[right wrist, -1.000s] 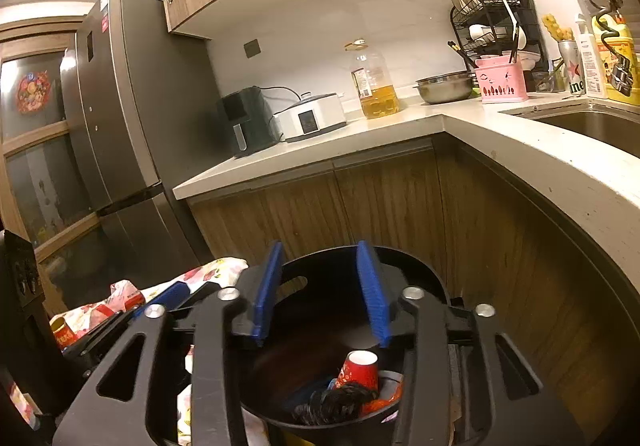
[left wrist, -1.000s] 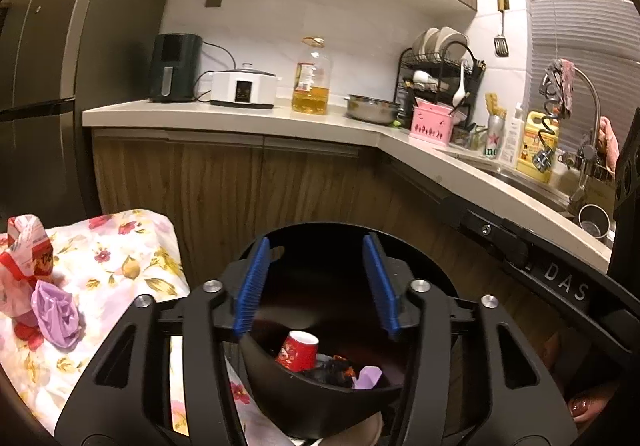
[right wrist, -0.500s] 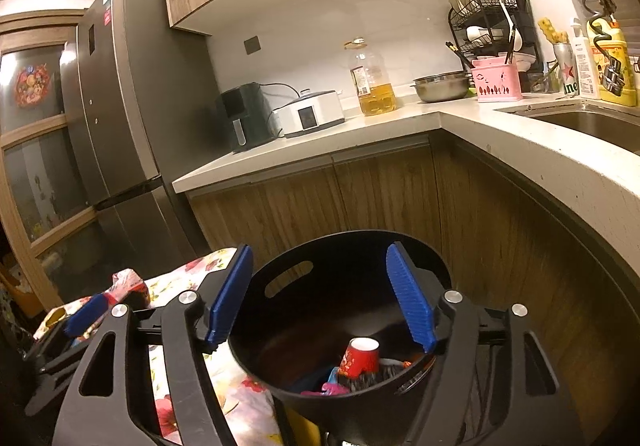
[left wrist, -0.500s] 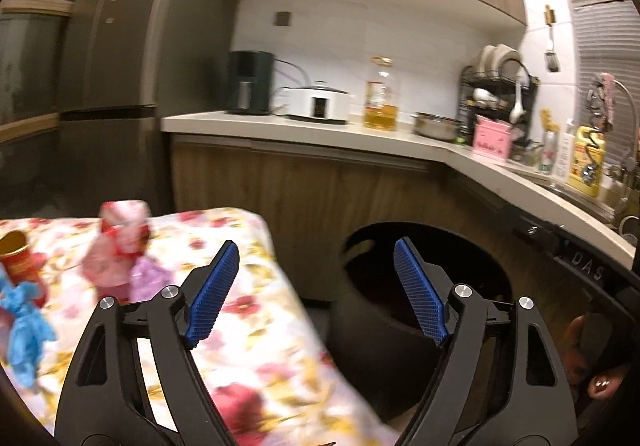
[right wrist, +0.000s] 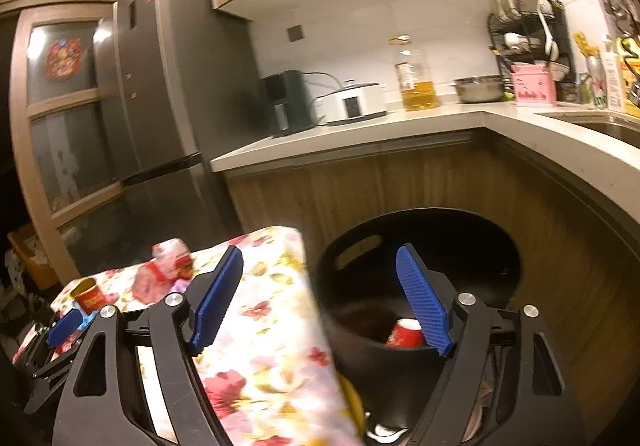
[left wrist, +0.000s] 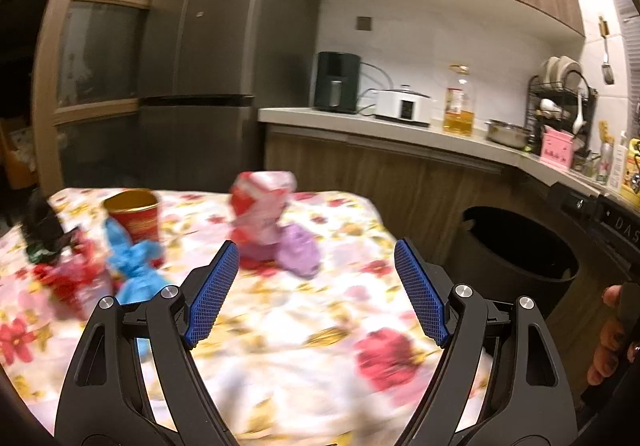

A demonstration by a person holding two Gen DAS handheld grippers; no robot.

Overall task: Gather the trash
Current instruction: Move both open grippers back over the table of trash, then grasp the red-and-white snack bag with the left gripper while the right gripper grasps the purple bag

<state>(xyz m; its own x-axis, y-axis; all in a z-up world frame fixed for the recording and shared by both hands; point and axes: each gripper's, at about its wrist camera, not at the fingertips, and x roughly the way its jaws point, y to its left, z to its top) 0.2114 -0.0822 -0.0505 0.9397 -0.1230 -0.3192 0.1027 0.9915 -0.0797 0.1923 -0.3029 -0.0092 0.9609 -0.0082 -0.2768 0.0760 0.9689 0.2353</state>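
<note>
My left gripper [left wrist: 316,292] is open and empty above a floral tablecloth [left wrist: 280,326]. Ahead of it lie a pink and red wrapper [left wrist: 260,213], a purple crumpled piece [left wrist: 300,256], a blue crumpled piece [left wrist: 134,266], a red cup [left wrist: 134,215] and red and black scraps [left wrist: 56,262]. My right gripper [right wrist: 318,298] is open and empty, over the table edge and the black bin [right wrist: 420,286]. A red cup [right wrist: 404,332] lies inside the bin. The bin also shows in the left wrist view [left wrist: 516,258].
A kitchen counter [right wrist: 400,125] with appliances, an oil bottle [right wrist: 416,85] and a dish rack [right wrist: 528,33] runs behind the bin. A grey fridge [left wrist: 200,85] stands at the left. The left gripper's blue finger [right wrist: 64,326] shows at lower left.
Both grippers opened wide. The left gripper swung left from over the bin to over the table. The right gripper shifted left, so the table edge is now between its fingers.
</note>
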